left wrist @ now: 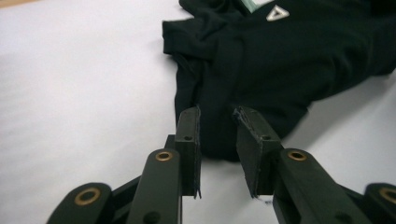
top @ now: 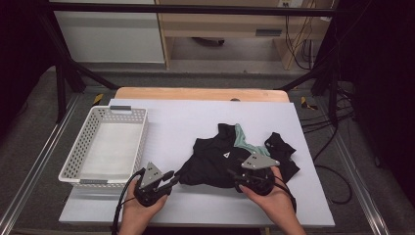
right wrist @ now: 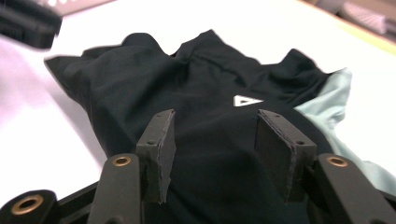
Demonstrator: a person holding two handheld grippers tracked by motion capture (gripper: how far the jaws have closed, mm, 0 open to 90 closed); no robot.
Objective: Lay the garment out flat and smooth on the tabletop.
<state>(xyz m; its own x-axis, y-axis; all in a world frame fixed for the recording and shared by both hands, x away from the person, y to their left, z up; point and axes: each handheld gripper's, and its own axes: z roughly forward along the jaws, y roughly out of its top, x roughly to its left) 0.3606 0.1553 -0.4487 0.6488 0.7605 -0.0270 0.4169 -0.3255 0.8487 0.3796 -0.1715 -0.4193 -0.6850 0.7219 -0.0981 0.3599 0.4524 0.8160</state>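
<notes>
Nearest, at the near edge of the white-topped bench (top: pixel 161 132): left hand-held gripper (top: pixel 172 177) low over the surface, jaws parted a little with a fold of the near-left corner of the crumpled black fabric garment (top: pixel 220 161) lying in the gap between them, pads not yet pressed onto the cloth, so nothing held for now. To the right, right hand-held gripper (top: pixel 234 175) at the garment's near edge, jaws spread wide over the dark cloth, likewise gripping nothing. For a sound pinch, probably best to push each pair of jaws a touch farther onto the hem before closing, taking a single layer rather than a bunched fold, and to close both together so the cloth lifts evenly. Farther on, small white triangle logo (top: pixel 226 154) on the middle of the garment, pale green lining (top: pixel 246 142) showing at its far right. Off to the left, white perforated plastic basket (top: pixel 125 115) with nothing in it, well apart from the garment.
</notes>
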